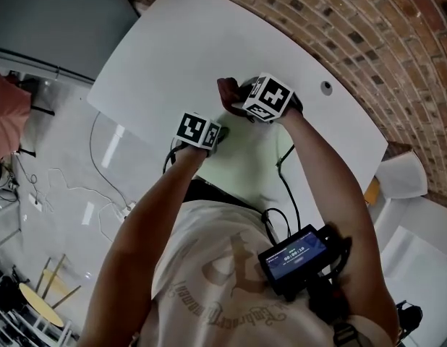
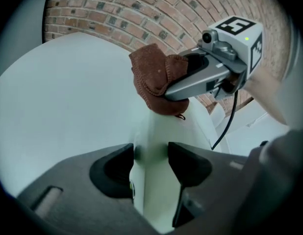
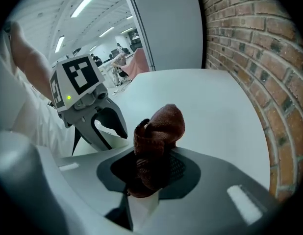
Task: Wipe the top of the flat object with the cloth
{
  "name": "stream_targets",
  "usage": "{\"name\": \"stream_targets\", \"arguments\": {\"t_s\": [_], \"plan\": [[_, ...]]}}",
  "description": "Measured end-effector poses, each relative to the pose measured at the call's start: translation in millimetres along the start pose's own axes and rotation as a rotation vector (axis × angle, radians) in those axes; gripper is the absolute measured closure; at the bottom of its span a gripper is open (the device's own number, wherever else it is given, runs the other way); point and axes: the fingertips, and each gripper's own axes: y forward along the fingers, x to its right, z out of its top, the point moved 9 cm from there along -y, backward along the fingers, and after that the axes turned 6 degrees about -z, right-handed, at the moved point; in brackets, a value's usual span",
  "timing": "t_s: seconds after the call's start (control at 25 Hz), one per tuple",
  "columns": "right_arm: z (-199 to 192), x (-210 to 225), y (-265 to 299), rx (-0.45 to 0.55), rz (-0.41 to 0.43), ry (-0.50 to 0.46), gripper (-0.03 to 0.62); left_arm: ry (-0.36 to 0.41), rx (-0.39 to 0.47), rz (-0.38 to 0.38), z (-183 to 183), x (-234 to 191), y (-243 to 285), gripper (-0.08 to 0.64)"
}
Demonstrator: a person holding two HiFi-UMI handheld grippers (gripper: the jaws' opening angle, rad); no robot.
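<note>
A brown cloth is bunched between the jaws of my right gripper, which is shut on it. The cloth rests on the far end of a pale flat object that lies over the near edge of the white table. My left gripper grips the near end of the flat object, one jaw pressed on each side. The two grippers stand close together, the right one slightly farther out.
A brick wall runs along the table's far side. There is a small round hole in the tabletop near the wall. A white chair stands to the right. Cables lie on the floor at left.
</note>
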Motion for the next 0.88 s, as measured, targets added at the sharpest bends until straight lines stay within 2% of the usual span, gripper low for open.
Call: {"name": "stream_targets", "arguments": {"t_s": [0.4, 0.88], "plan": [[-69, -19, -21, -0.050, -0.003, 0.065, 0.485, -0.007, -0.007, 0.006, 0, -3, -2, 0.328], [-163, -36, -61, -0.037, -0.052, 0.175, 0.485, -0.009, -0.001, 0.019, -1, -2, -1, 0.327]]}}
